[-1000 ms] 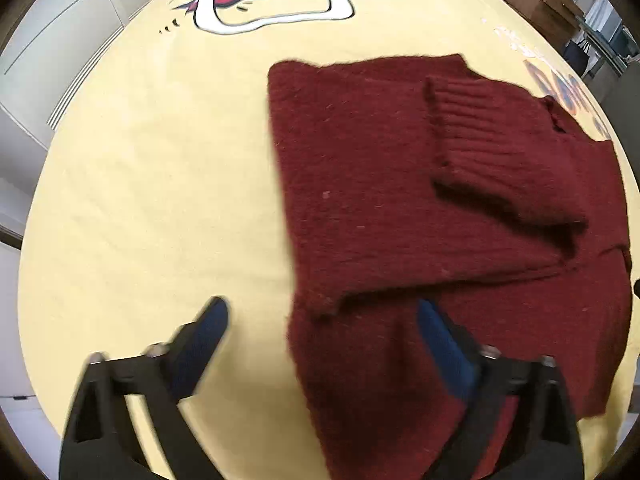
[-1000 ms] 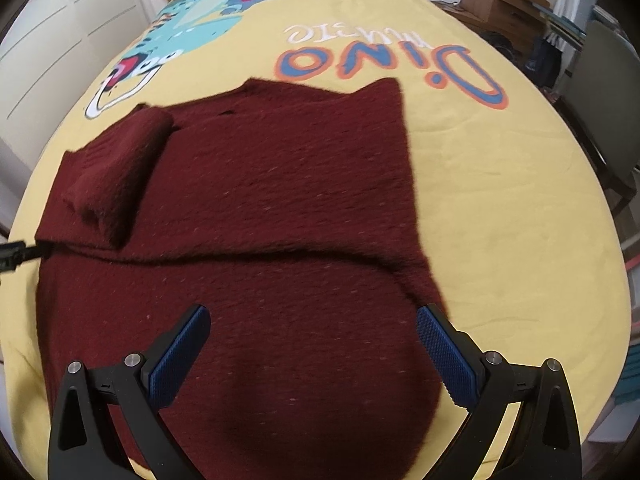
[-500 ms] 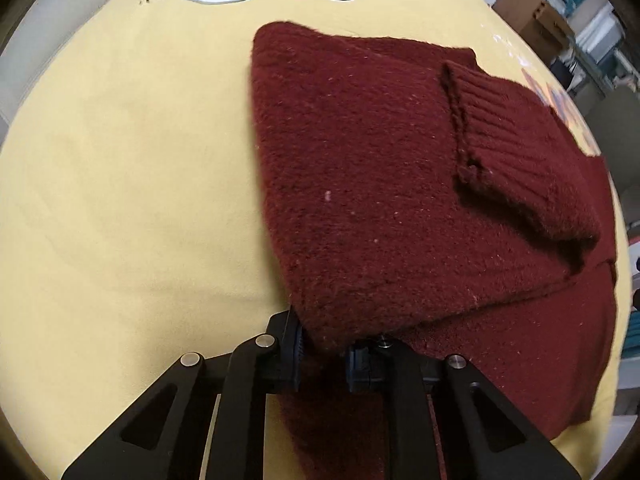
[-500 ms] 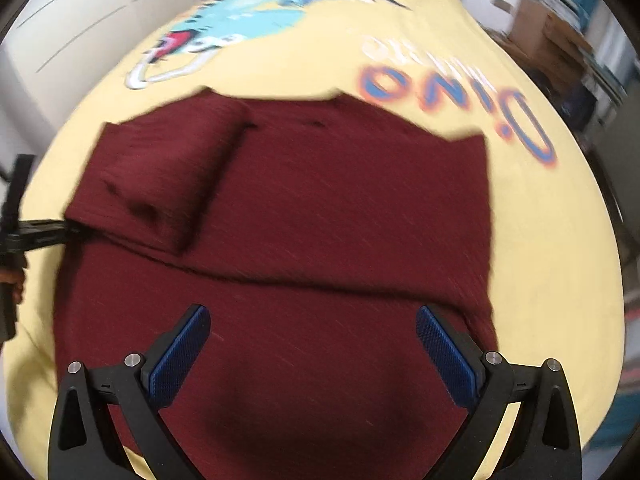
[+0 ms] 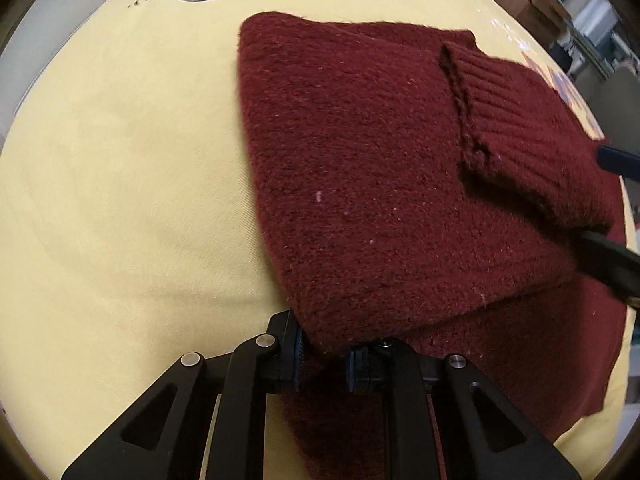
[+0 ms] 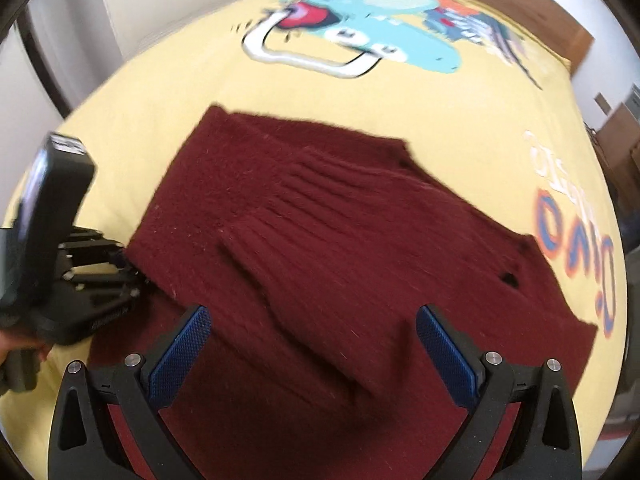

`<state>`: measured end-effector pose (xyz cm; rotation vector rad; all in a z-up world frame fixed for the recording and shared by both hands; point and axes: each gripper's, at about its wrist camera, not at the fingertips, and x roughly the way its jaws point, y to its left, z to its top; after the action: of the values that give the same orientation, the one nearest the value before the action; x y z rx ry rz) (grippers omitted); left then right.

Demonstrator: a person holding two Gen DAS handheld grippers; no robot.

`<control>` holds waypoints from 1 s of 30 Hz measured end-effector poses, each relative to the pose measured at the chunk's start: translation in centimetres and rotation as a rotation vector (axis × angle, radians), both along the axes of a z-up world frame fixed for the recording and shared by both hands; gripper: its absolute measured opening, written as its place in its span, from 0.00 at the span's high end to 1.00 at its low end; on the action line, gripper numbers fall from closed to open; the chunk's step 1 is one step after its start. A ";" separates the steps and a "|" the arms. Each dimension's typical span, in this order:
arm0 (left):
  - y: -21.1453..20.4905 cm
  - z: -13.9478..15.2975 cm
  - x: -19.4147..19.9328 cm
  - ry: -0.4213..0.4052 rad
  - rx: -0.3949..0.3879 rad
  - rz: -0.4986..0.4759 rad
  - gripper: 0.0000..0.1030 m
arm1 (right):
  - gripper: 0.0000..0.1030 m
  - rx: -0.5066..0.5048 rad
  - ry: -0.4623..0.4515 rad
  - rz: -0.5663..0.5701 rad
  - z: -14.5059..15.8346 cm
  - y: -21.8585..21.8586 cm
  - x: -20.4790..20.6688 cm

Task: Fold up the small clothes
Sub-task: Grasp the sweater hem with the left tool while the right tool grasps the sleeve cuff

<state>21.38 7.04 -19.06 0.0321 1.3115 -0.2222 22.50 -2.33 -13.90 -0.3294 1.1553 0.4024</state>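
Note:
A dark red knitted sweater (image 5: 380, 184) lies partly folded on a yellow bedspread (image 5: 120, 184), with a ribbed sleeve (image 5: 520, 140) laid over its top. My left gripper (image 5: 324, 354) is shut on the near left corner of the sweater's folded layer. The left gripper also shows in the right wrist view (image 6: 120, 268) at the sweater's left edge. My right gripper (image 6: 316, 356) is open and empty, low over the sweater (image 6: 340, 248), its blue pads (image 6: 182, 354) apart. A right finger shows at the left wrist view's right edge (image 5: 612, 260).
The bedspread carries a cartoon dinosaur print (image 6: 360, 36) at the far end and orange and blue letters (image 6: 576, 248) on the right. Cardboard boxes (image 5: 532, 4) and furniture stand beyond the bed. A white wall (image 6: 160, 4) stands at the left.
My left gripper closed on the sweater's folded corner and holds it. My right gripper swung left over the sweater and stayed open.

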 end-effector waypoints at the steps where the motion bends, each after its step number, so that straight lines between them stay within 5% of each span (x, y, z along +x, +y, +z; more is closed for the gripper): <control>1: -0.7 -0.5 -0.4 0.001 0.004 -0.001 0.87 | 0.01 -0.013 0.013 0.003 -0.7 0.5 0.4; 5: -1.4 -0.6 -0.1 0.002 0.008 -0.004 0.87 | 0.03 -0.071 0.035 0.009 -3.1 1.7 1.7; 8: -0.4 -0.5 -0.4 0.004 0.013 -0.010 0.87 | 0.38 -0.090 0.050 -0.019 -3.7 1.2 2.1; 10: -0.5 -0.6 -0.3 0.012 0.011 -0.007 0.87 | 0.72 -0.060 0.039 -0.057 -3.1 -0.1 2.5; 12: -0.6 -0.7 0.0 0.018 0.009 -0.004 0.87 | 0.82 0.030 0.062 -0.101 -2.1 -2.2 2.9; 16: -1.2 -0.6 -0.2 0.013 0.029 -0.015 0.87 | 0.83 0.177 0.071 -0.217 0.0 -7.3 3.9; 22: -1.1 -0.7 -0.3 0.014 0.029 -0.028 0.87 | 0.83 0.242 0.038 -0.364 2.3 -14.4 2.9; 30: -2.1 -1.0 0.1 0.018 0.060 -0.032 0.87 | 0.82 0.279 0.136 -0.501 -2.6 -20.0 0.7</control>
<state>21.45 4.99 -20.01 0.1026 1.3363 -0.2108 23.21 -22.37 -16.51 0.2346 1.2484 0.1405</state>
